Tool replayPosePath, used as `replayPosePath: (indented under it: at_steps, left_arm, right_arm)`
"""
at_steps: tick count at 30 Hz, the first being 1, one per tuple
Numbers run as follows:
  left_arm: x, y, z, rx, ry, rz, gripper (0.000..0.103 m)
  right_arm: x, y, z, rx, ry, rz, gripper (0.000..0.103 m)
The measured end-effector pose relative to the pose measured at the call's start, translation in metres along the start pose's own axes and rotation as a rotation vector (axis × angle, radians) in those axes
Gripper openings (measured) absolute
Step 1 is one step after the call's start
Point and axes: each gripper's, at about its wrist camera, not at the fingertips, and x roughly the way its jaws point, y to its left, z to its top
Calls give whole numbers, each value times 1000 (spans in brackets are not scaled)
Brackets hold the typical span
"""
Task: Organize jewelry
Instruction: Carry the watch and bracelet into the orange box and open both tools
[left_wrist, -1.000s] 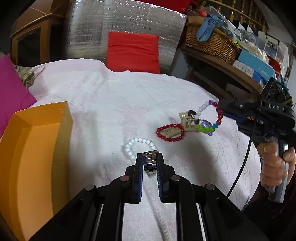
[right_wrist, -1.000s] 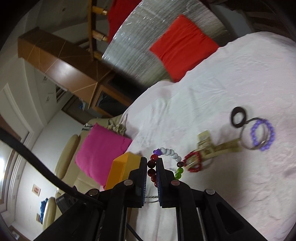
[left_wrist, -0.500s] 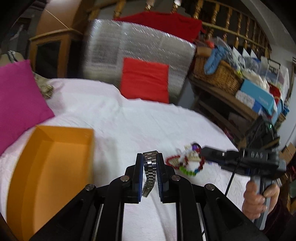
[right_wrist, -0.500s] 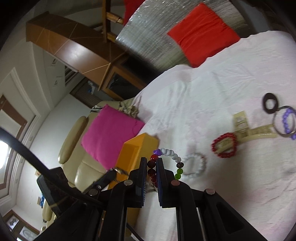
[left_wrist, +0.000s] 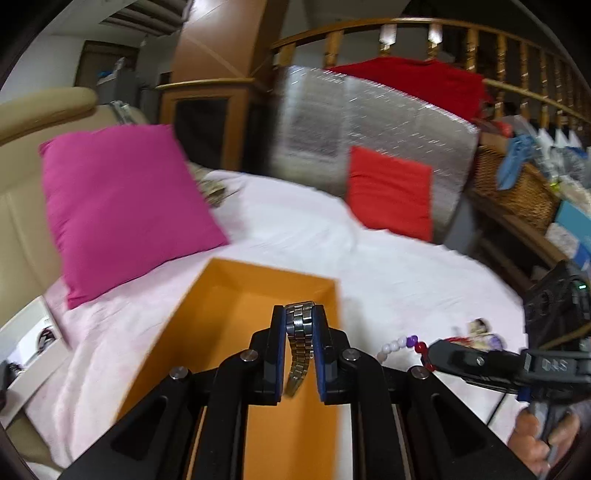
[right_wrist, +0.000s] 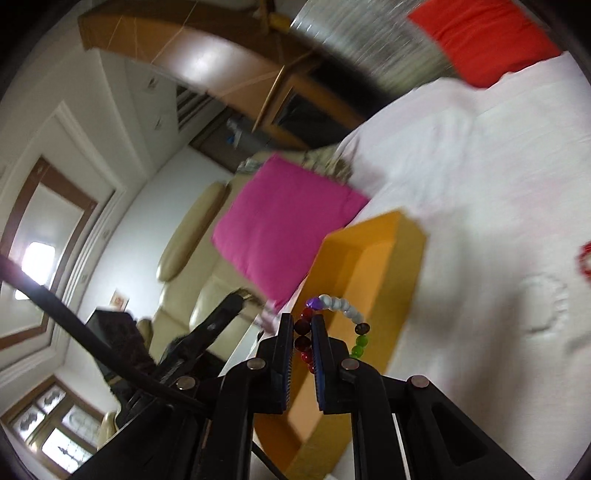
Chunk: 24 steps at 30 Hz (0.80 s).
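My left gripper (left_wrist: 300, 314) is shut on a silver metal watch (left_wrist: 299, 343) and holds it above the open orange box (left_wrist: 236, 332), with the band hanging down. My right gripper (right_wrist: 302, 325) is shut on a multicolour bead bracelet (right_wrist: 340, 314) and holds it over the same orange box (right_wrist: 373, 273). In the left wrist view the right gripper (left_wrist: 428, 350) and its bracelet (left_wrist: 400, 343) show just right of the box. A white bead bracelet (right_wrist: 546, 299) and a red bead bracelet (right_wrist: 585, 258) lie on the white cloth.
A magenta cushion (left_wrist: 118, 206) leans behind the box at the left. A red cushion (left_wrist: 391, 192) and a silver padded panel (left_wrist: 362, 125) stand at the back. A wicker basket (left_wrist: 517, 184) and boxes fill shelves at the right. More jewelry (left_wrist: 480, 332) lies by the right gripper.
Both grippers have lifted and swung left to the orange box, the left carrying the watch and the right carrying the multicolour bracelet. The white bracelet stays on the cloth.
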Motion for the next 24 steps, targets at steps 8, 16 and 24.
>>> replayPosePath:
  at_steps: [8,16,24]
  left_arm:
    - [35,52,-26,-77,179,176,14]
    - [59,66,-35,-110,299,268,15]
    - [51,44,-27,-84,234,304,21]
  right_arm:
    - [83,10,-24,-31,160,-7,11]
    - [117,4,-36,-61,233,-81,15]
    - [82,-5,-24,-24,160,-85,20]
